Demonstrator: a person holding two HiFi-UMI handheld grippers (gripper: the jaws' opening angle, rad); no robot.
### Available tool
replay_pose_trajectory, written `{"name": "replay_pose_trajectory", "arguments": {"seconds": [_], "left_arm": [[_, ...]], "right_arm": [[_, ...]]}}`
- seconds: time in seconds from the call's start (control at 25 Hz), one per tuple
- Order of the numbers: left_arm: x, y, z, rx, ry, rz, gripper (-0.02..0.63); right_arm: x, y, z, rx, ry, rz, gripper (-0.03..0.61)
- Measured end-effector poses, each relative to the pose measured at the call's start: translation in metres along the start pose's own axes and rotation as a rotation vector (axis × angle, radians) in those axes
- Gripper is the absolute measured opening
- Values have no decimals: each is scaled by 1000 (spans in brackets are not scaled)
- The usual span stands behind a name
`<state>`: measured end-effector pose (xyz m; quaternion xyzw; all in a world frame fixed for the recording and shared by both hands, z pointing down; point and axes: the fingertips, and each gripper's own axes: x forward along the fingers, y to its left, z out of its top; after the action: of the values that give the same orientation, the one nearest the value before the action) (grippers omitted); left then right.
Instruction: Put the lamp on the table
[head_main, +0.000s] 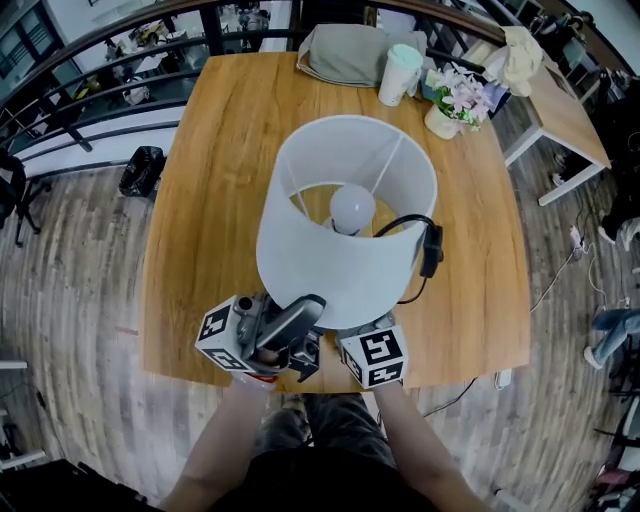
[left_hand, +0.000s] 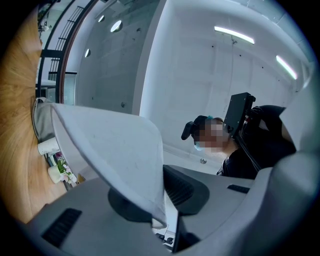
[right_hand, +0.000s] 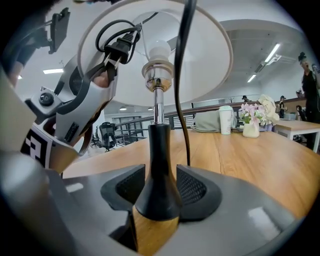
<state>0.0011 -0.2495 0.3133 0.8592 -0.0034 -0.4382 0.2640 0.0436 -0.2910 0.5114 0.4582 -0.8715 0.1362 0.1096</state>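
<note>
The lamp has a white shade (head_main: 345, 250), a round bulb (head_main: 352, 207) and a black cord (head_main: 400, 225), and it is over the near part of the wooden table (head_main: 220, 200). My left gripper (head_main: 300, 315) is shut on the shade's near rim; in the left gripper view the shade wall (left_hand: 115, 155) runs between the pads of that gripper (left_hand: 162, 200). My right gripper (head_main: 370, 350) sits under the shade, shut on the lamp's black stem (right_hand: 156, 190) just above its wooden foot. Whether the foot rests on the table is hidden. The plug (right_hand: 120, 47) hangs coiled near the shade's rim.
At the table's far edge lie a grey bag (head_main: 345, 52), a white cup (head_main: 400, 72) and a small flower pot (head_main: 452, 100). A second table (head_main: 565, 115) stands at the right. A railing runs behind at the left. The cord's inline switch (head_main: 431, 250) hangs beside the shade.
</note>
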Motion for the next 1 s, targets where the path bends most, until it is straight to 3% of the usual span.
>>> {"name": "replay_pose_trajectory", "arguments": {"seconds": [1.0], "left_arm": [[-23, -20, -22, -24, 33, 14, 85]], "right_arm": [[-20, 15, -16, -3, 23, -18, 190]]}}
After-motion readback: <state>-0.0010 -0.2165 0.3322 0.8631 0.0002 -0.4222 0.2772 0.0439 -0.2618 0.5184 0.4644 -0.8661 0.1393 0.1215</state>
